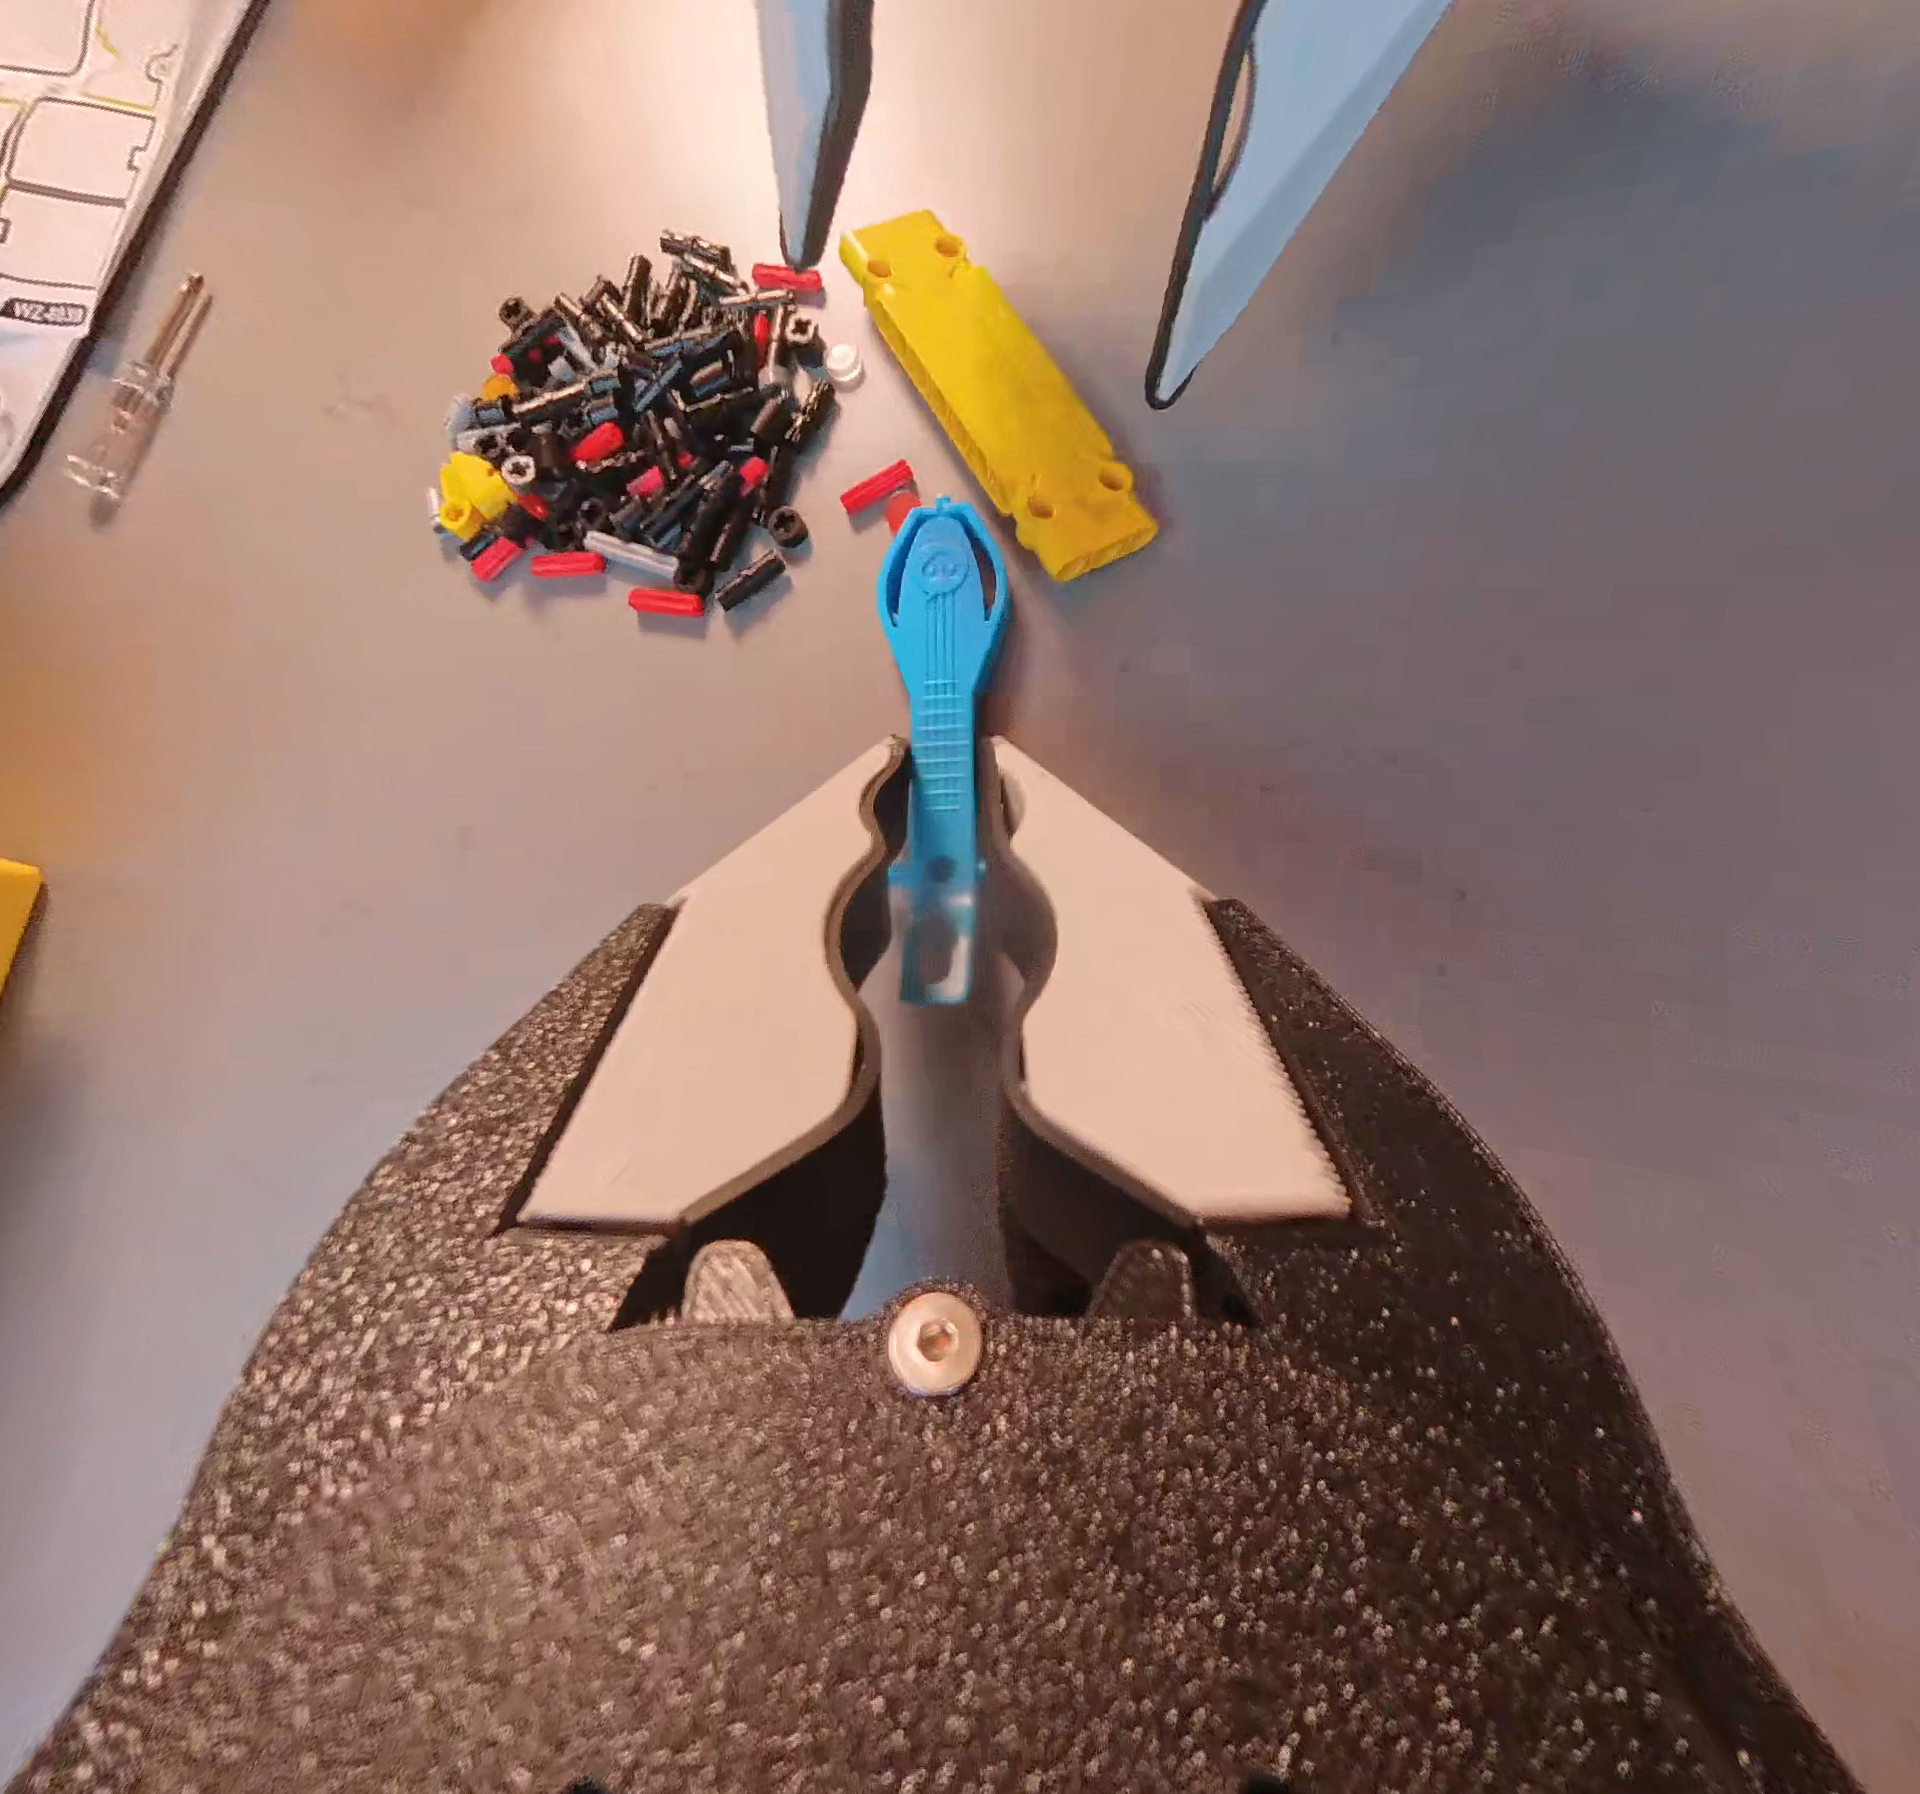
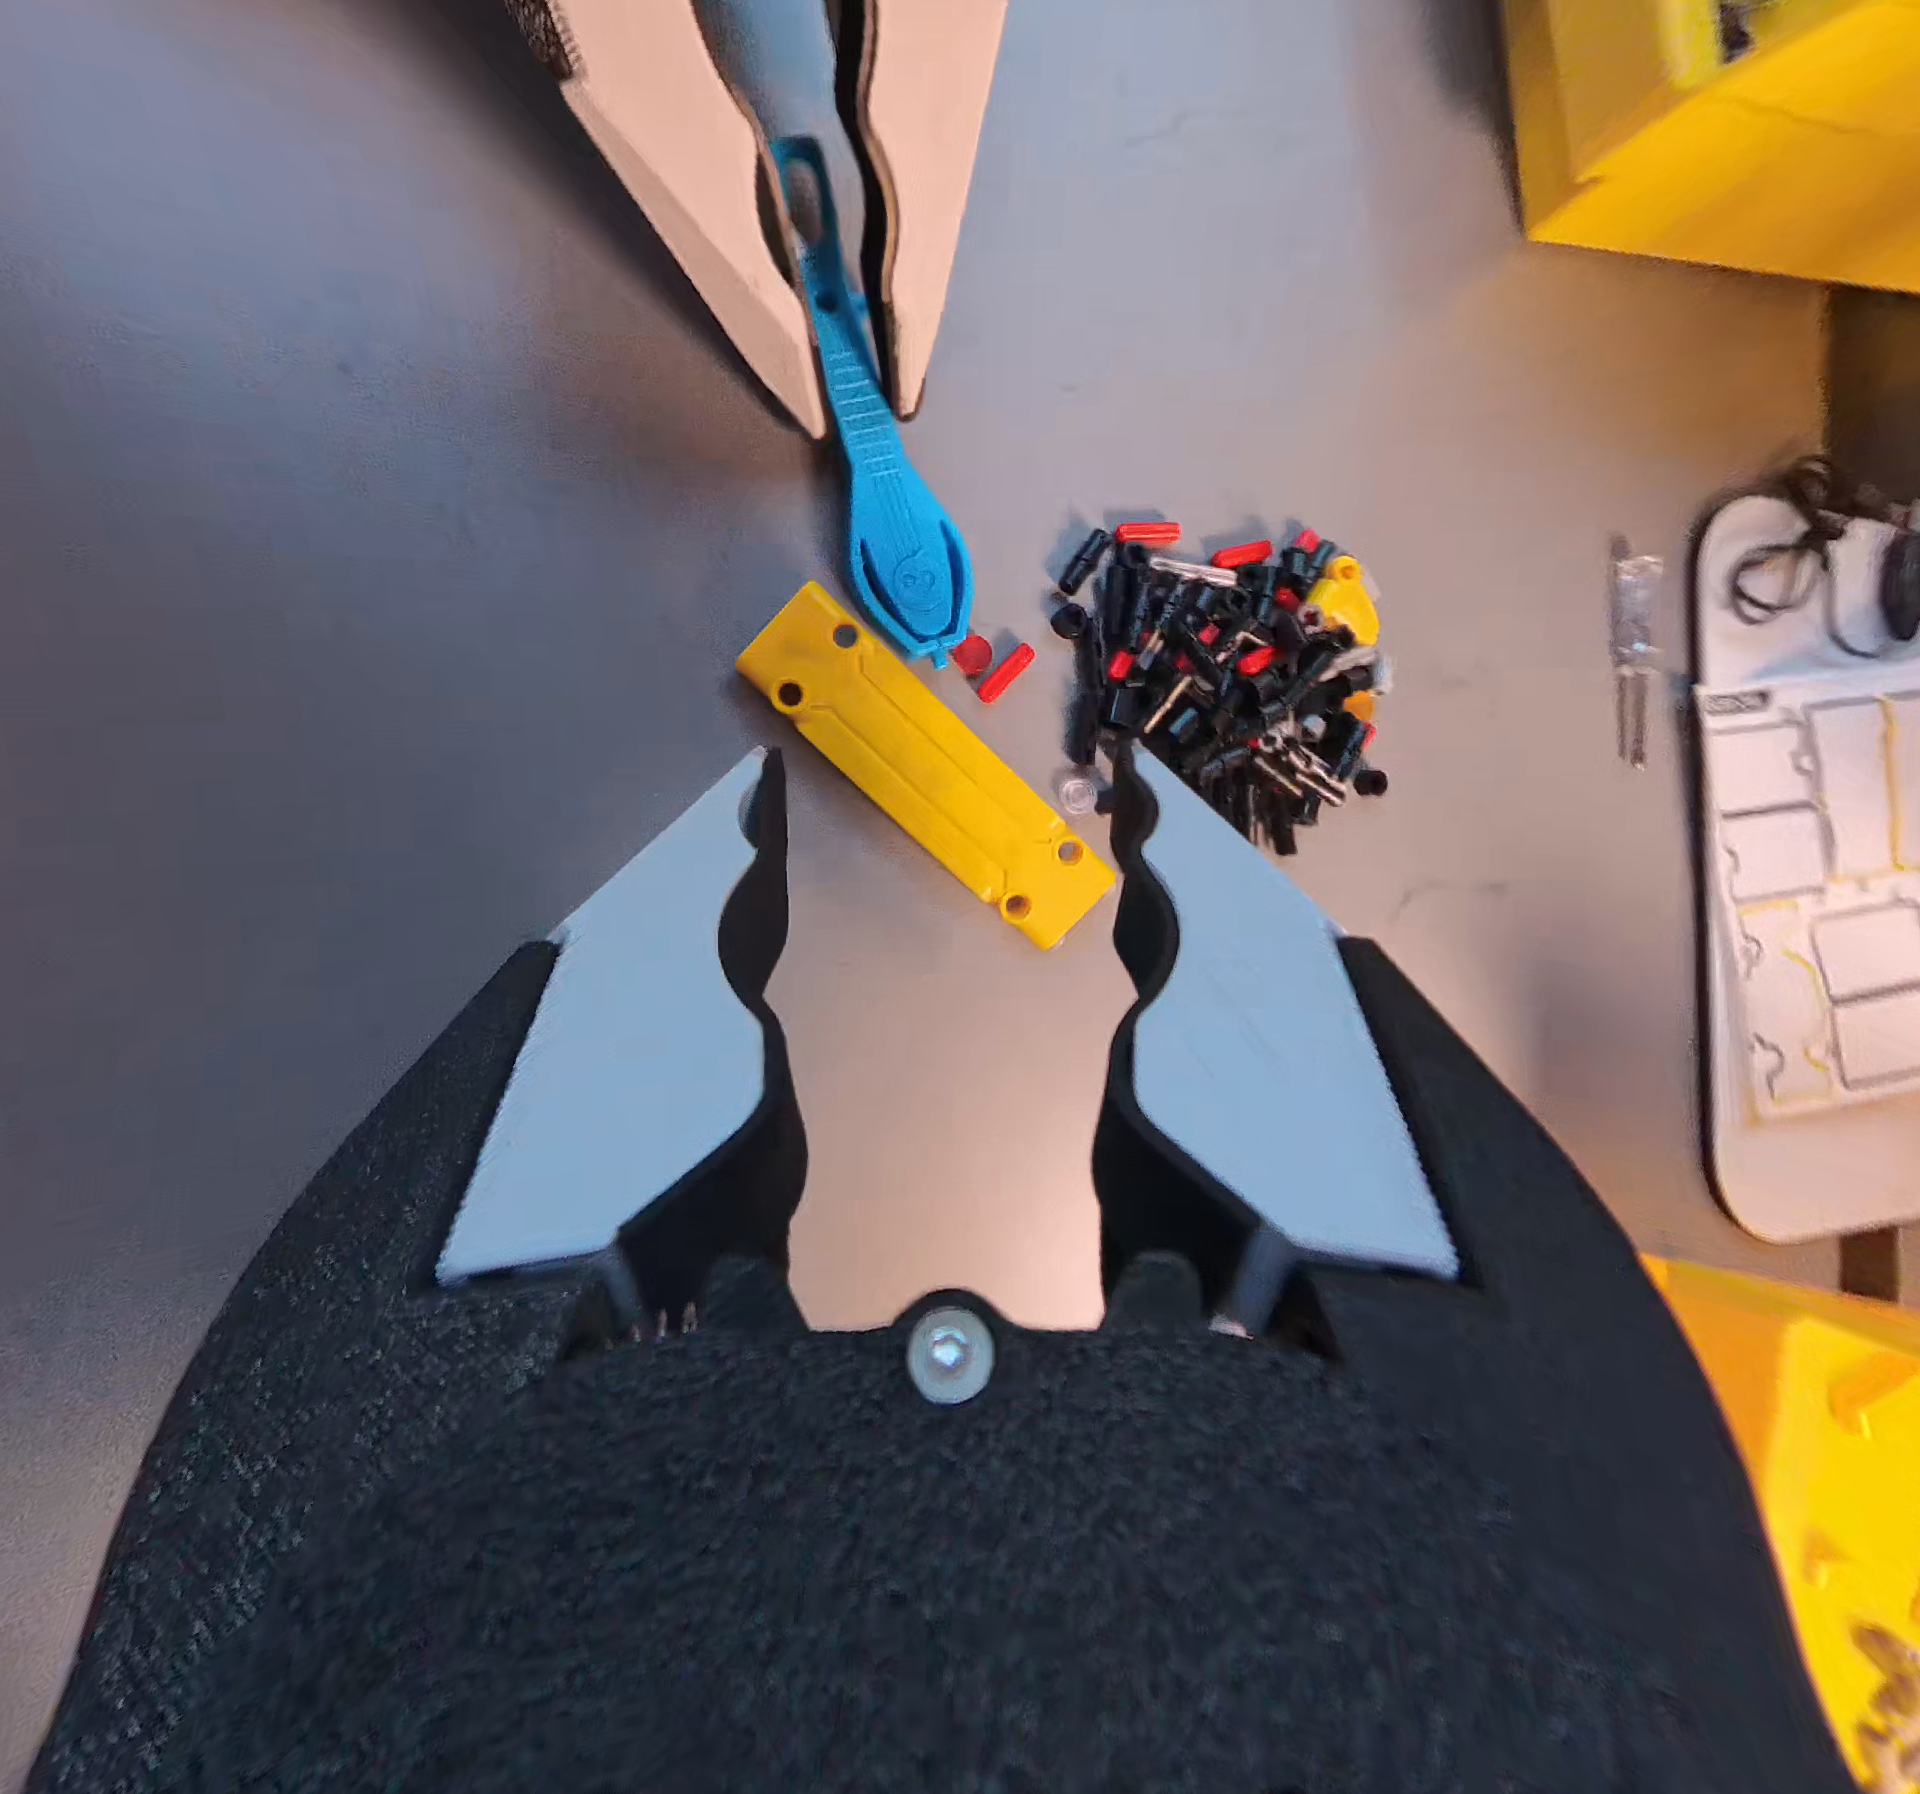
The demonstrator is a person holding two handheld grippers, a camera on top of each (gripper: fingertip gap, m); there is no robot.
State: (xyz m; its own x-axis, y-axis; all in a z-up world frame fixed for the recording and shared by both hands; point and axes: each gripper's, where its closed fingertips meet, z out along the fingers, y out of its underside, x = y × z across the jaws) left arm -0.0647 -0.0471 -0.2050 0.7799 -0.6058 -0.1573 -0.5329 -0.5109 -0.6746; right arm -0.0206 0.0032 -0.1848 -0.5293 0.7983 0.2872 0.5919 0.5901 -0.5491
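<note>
Clamping the blue tool point(image 1: 940, 695) by its ribbed shaft, the left gripper point(image 1: 943, 757) is seen closed on it, the forked head held just beside the near end of the yellow beam point(image 1: 997, 404). A red pin point(image 1: 876, 485) is seen at the tool's tip. The right gripper point(image 2: 940, 778) is spread wide and holds nothing; its fingers straddle the beam's far end, one fingertip point(image 1: 805, 253) down by another red pin at the edge of the pile point(image 1: 634, 425).

The beam lies flat on the grey surface point(image 1: 1455, 809), beside the pile. It is judged light, stiff and smooth, so a grip across its narrow width is likely firmest. The pins are judged tiny and prone to roll or scatter.

Bare surface is seen on the beam's side away from the pile. Beyond the pile, a clear rod point(image 1: 140, 383) and a sheet point(image 1: 94, 134) are seen, and yellow boxes point(image 2: 1714, 82) further off.
</note>
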